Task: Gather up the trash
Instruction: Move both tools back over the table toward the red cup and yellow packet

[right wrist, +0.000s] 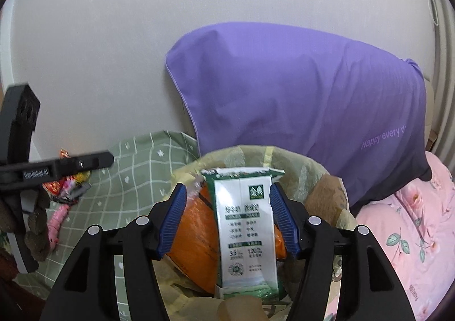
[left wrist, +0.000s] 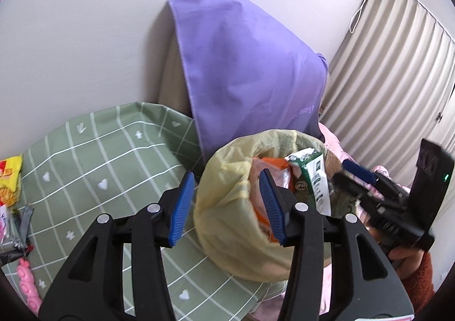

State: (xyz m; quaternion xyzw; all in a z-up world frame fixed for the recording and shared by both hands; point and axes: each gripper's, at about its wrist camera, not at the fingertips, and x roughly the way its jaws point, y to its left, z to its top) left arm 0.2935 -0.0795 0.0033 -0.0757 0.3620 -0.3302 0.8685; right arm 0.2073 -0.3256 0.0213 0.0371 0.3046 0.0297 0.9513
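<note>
Both tongs, left (left wrist: 226,204) & right (right wrist: 227,220), stand apart w/ nothing clamped, over yellow trash bag (left wrist: 227,224) holding green-white carton (right wrist: 246,233).

Low surface covered by a green checked cloth (left wrist: 113,156) with white grid lines, small hearts and crosses, filling the lower left of the left wrist view and meeting the white wall at its far edge. On the cloth, at the far left edge of the frame: a yellow snack packet (left wrist: 10,178), below it a silver-grey wrapper (left wrist: 17,233), and lower still a pink toy-like item (left wrist: 27,281). At lower centre, a yellow-lined trash bag (left wrist: 227,207), apparently on the cloth's right edge. To the right, in the right wrist view, pink floral bedding (right wrist: 403,235) at lower right, bearing a purple pillow (right wrist: 298,99) propped against the wall.
</note>
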